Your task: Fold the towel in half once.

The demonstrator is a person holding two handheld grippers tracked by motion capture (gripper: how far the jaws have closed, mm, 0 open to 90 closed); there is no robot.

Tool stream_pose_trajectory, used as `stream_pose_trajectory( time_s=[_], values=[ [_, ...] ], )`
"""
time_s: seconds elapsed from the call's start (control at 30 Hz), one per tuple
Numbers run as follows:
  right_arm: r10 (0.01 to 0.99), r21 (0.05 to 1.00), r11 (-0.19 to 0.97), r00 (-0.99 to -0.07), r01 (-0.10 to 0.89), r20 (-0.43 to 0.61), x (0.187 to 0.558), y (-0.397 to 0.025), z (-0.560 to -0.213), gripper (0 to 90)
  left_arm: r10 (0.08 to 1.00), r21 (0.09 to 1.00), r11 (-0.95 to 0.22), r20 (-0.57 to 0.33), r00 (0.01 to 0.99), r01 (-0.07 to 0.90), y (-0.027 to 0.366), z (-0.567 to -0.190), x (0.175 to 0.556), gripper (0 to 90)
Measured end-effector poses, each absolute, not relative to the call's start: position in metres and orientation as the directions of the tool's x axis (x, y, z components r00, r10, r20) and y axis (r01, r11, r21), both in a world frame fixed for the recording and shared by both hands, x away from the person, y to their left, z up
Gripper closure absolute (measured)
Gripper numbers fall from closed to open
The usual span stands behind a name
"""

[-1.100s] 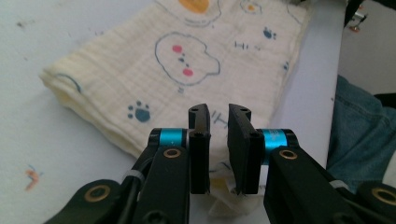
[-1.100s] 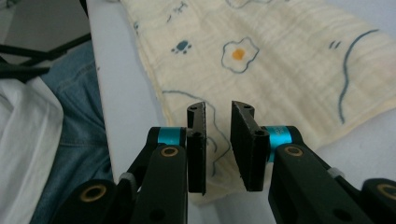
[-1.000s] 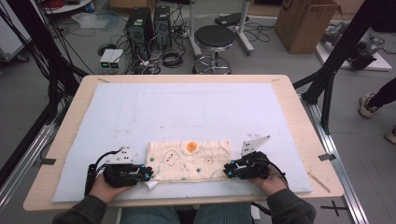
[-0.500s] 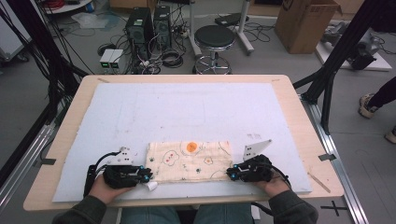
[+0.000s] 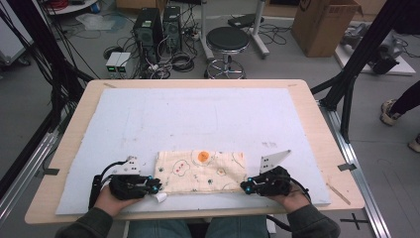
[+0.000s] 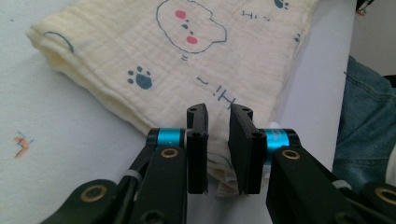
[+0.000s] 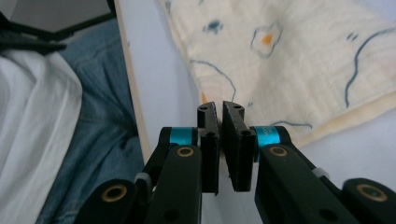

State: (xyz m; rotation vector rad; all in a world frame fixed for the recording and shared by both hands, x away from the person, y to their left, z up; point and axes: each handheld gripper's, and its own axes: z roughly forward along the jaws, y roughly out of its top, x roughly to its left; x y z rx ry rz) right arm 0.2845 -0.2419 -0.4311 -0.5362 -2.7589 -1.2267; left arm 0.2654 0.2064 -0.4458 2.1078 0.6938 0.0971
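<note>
A folded cream cloth printed with small animals and an orange spot lies near the front of the white mat. My left gripper is at the cloth's near left corner. In the left gripper view its jaws sit a narrow gap apart, with the bunched corner caught between them. My right gripper is at the near right corner. In the right gripper view its jaws are almost together over that corner of the cloth, whose two edges run in behind them.
The mat covers most of a wooden table. The person's jeans are just past the near edge. On the floor beyond the table are a stool, computer boxes and a cardboard box.
My right gripper has slid a little to the right and toward the near edge, from over the cloth's corner to its very tip. The left gripper and the cloth stay put.
</note>
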Motion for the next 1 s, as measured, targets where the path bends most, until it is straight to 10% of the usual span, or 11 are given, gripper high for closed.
stream_pose_trajectory(
  time_s=[0.5,1.0],
  values=[
    [0.305,0.774,0.508,-0.92,0.377,0.247,0.31,-0.243,-0.414,63.7,0.578,0.839,-0.336,-0.175,0.797,0.428,0.206,-0.428,0.284,65.5],
    [0.561,0.753,0.442,-0.805,0.487,0.191,0.379,-0.235,-0.427,54.8,0.75,0.822,-0.19,-0.231,0.619,0.537,0.208,-0.435,0.343,56.2]
  ],
)
